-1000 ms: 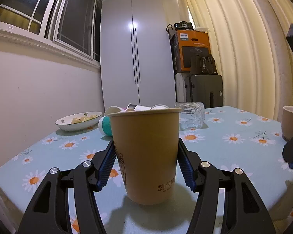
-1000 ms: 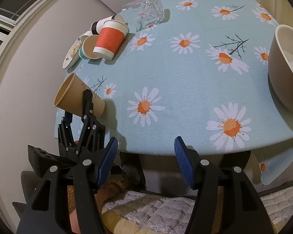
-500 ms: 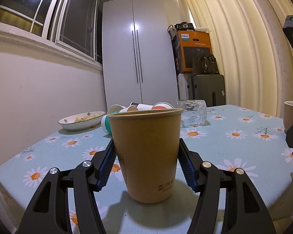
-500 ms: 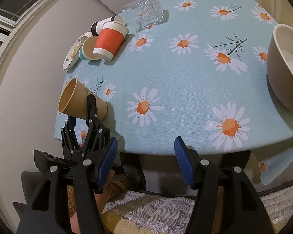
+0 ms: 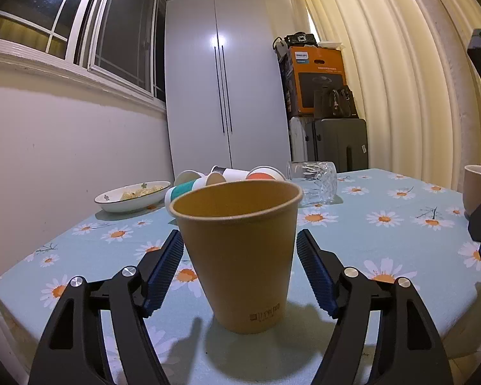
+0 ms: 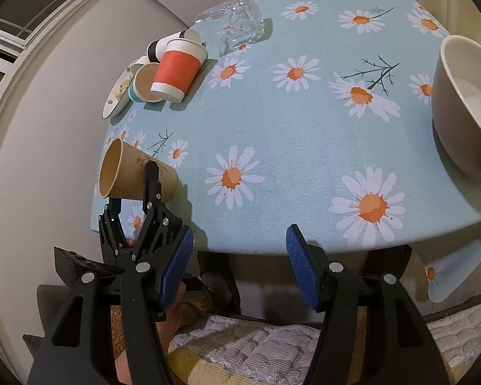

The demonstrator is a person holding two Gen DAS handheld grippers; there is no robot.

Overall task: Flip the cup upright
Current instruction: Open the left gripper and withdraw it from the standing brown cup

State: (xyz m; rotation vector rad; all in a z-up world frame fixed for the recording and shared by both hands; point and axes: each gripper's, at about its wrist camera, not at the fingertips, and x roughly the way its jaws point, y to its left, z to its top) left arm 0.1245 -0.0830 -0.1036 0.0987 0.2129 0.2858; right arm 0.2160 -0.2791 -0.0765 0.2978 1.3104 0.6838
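A tan paper cup (image 5: pixel 240 253) stands upright, mouth up, on the daisy tablecloth (image 5: pixel 384 250) near the front left corner. My left gripper (image 5: pixel 240 269) is open around it, with a small gap between each blue pad and the cup wall. The right wrist view shows the same cup (image 6: pixel 128 176) on the table's left edge with the left gripper (image 6: pixel 134 205) behind it. My right gripper (image 6: pixel 239 264) is open and empty, held off the table's front edge, above a cushioned seat.
Several paper cups lie on their sides at the back left, among them a red one (image 6: pixel 178 72) and a teal one (image 6: pixel 142 85). A glass tumbler (image 6: pixel 234 22) lies beside them. A food dish (image 5: pixel 133 194) is far left. A large beige bowl (image 6: pixel 465 102) stands at the right.
The left gripper has opened off the tan cup and pulled back slightly. The cup now stands free on the table. The right gripper has stayed put.
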